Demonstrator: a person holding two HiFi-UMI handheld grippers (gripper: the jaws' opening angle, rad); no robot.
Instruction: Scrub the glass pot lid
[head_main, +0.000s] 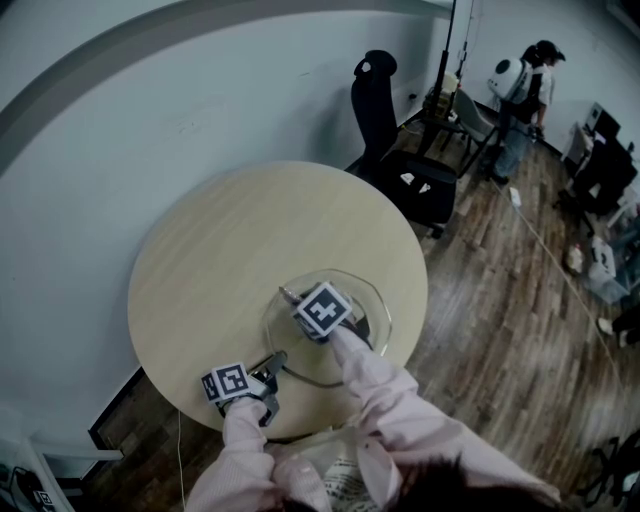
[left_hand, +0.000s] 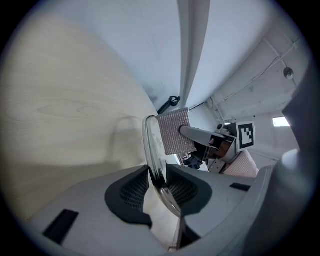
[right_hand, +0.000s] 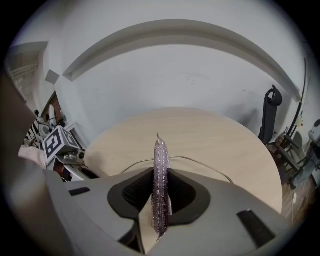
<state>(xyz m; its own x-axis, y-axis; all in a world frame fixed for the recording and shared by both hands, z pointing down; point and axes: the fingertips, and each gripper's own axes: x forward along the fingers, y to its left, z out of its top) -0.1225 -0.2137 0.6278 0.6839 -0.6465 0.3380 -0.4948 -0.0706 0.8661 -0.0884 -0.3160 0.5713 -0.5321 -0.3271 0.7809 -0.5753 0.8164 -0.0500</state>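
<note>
The glass pot lid (head_main: 312, 368) lies on the round pale wooden table (head_main: 230, 240), near its front edge. My left gripper (head_main: 275, 362) is shut on the lid's near rim; in the left gripper view the rim (left_hand: 152, 145) runs edge-on between the pads of that gripper (left_hand: 159, 187). My right gripper (head_main: 295, 300) hovers over the lid, shut on a silvery scrub cloth (right_hand: 160, 165). The cloth (left_hand: 174, 132) rests flat against the lid's surface. In the right gripper view the cloth stands upright between the jaws of that gripper (right_hand: 160, 195), and the lid's rim (right_hand: 210, 167) curves behind it.
A black office chair (head_main: 400, 150) stands just beyond the table's far right edge. A person (head_main: 525, 90) is at the back right on the wooden floor (head_main: 500, 300). A white wall (head_main: 150, 120) borders the table on the left.
</note>
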